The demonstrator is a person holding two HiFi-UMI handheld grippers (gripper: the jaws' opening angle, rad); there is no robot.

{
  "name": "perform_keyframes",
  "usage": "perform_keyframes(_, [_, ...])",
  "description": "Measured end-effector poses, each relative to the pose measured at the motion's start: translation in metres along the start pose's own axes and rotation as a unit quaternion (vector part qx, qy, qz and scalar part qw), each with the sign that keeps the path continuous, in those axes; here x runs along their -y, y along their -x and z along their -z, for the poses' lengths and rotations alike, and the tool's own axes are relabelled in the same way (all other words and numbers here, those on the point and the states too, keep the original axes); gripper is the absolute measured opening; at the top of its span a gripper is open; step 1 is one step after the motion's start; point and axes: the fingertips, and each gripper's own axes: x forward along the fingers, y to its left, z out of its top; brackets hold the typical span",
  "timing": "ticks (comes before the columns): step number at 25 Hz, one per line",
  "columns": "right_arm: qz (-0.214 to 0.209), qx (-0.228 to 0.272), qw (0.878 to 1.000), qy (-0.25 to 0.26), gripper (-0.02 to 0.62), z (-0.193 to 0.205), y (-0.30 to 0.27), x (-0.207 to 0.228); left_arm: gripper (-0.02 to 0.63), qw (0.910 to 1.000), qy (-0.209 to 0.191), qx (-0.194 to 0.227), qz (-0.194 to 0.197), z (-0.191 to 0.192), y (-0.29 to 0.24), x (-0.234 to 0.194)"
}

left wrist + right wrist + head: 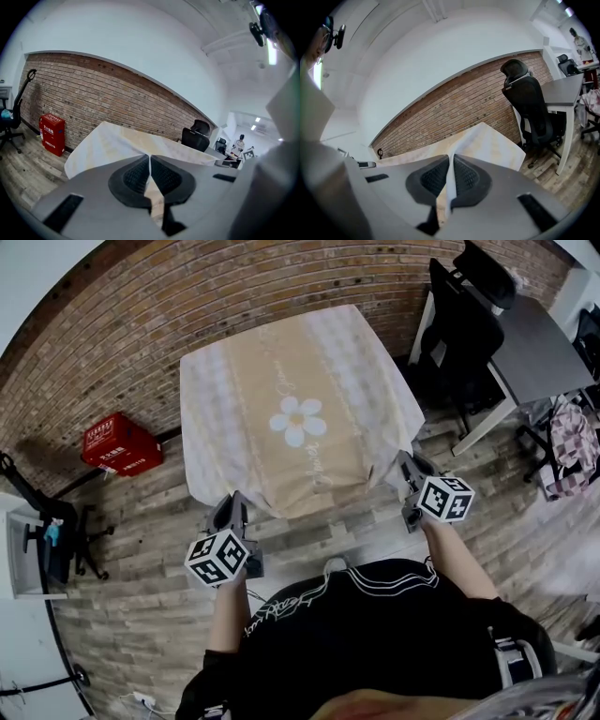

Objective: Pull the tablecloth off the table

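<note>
The left gripper (230, 505), lower left, and the right gripper (409, 472), right of centre, each pinch a near corner of the tablecloth (300, 409). The cloth still drapes the whole table at upper centre, so nearly all the pulling looks left to do.

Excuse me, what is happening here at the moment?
A person stands at the near side of a small covered table and holds a gripper in each hand. The left gripper is shut on the near left corner of the tablecloth, and the right gripper is shut on its near right corner. The cloth lies spread over the whole tabletop, so it is not yet pulled off.
</note>
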Motion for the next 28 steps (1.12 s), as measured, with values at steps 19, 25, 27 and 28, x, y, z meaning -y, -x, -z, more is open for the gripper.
perform_keyframes(19, [-0.024,0.005,1.0,-0.014,-0.002,0.009,0.054,0.004,0.008,0.9999,-0.004,-0.002,-0.01,0.028,0.041,0.037])
perform_keyframes(25, [-0.033,0.006,0.999,-0.019,-0.002,0.015,0.074,0.004,0.008,0.9999,-0.004,-0.001,-0.01,0.036,0.055,0.05])
perform_keyframes(27, [-0.035,0.008,0.999,-0.022,-0.002,0.015,0.079,0.003,0.008,0.9999,-0.005,0.0,-0.009,0.037,0.059,0.053])
perform_keyframes(28, [-0.036,0.008,0.999,-0.023,-0.002,0.016,0.081,0.002,0.008,0.9999,-0.005,0.001,-0.01,0.037,0.062,0.054])
